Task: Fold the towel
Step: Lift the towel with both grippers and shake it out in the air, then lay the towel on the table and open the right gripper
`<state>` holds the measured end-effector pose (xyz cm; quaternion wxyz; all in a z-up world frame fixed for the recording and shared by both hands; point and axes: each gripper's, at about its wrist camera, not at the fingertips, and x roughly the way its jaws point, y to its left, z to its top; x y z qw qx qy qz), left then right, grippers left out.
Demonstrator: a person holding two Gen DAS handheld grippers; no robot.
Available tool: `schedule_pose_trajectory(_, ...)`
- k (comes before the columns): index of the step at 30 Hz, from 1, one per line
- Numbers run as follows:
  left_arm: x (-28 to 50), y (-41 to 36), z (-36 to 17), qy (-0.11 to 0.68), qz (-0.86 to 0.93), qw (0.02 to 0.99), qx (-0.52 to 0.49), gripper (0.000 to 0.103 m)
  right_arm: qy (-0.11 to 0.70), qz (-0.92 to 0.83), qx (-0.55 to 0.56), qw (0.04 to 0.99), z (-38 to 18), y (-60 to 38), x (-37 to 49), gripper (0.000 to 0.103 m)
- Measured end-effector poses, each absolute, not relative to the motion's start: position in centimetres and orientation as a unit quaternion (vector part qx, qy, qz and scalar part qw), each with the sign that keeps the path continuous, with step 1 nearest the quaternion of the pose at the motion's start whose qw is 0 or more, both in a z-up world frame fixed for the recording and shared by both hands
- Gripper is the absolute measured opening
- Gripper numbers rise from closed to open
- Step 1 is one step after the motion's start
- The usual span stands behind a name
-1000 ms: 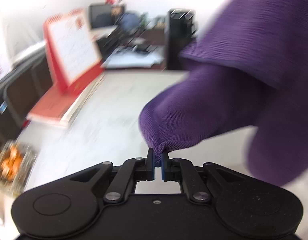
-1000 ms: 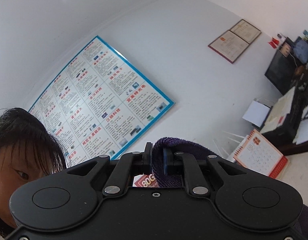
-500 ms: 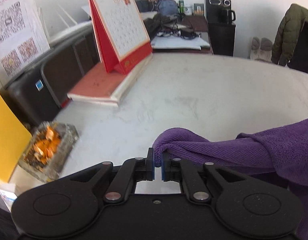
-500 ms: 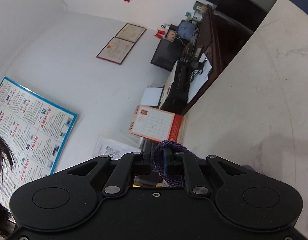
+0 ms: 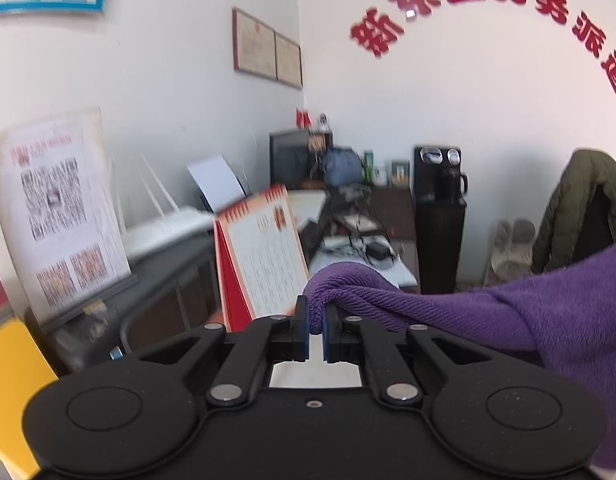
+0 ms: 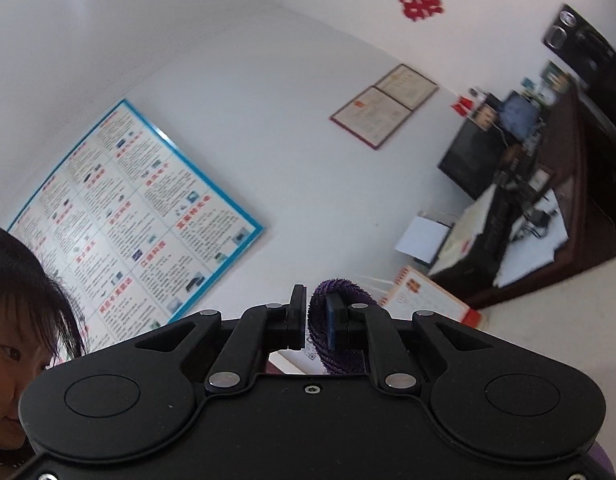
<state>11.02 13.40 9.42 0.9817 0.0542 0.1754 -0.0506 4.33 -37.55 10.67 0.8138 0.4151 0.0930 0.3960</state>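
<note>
Left gripper (image 5: 316, 320): its fingers are standing narrow and pinching a bunched corner of the purple towel (image 5: 528, 312); the fold is rising in a hump just above the blue pads.
Towel, left view: it is trailing from the pinched corner off to the right and filling the near-right edge of the view, hanging clear of any surface that shows.
Right gripper (image 6: 313, 320): its fingers are standing narrow and gripping a rolled edge of the towel (image 6: 332, 340); the cloth is wrapping over the right pad and lying against the left one.
Right gripper aim: it is tilting upward, facing the wall and a blue-bordered poster (image 6: 132, 216).
Surroundings, left view: a red desk calendar (image 5: 264, 264) is standing just beyond the fingertips, a framed notice board (image 5: 56, 208) is leaning far left, a dark water dispenser (image 5: 440, 216) is standing far right of centre.
Person: a head is showing partly at the near-left edge of the right view.
Picture quality: both views are showing slight motion blur.
</note>
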Motion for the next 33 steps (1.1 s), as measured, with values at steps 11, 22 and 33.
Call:
schedule_pose_trajectory(11, 7.7, 14.1, 0.1, 0.291, -0.038, 0.951, 0.094, 0.005, 0.202, 0.395, 0.402, 0.801, 3.0, -36.5, -0.3, 0.011)
schedule_pose_trajectory(22, 3.3, 15.8, -10.6, 0.4, -0.021, 0.904, 0.147, 0.006, 0.42, 0.239, 0.358, 0.799, -10.7, -34.0, -6.3, 0.046)
schedule_pose_trajectory(33, 2.2, 21.6, -9.2, 0.411, 0.049, 0.903, 0.12, 0.007, 0.343, 0.242, 0.32, 0.849, -3.2, -33.8, -5.8, 0.056)
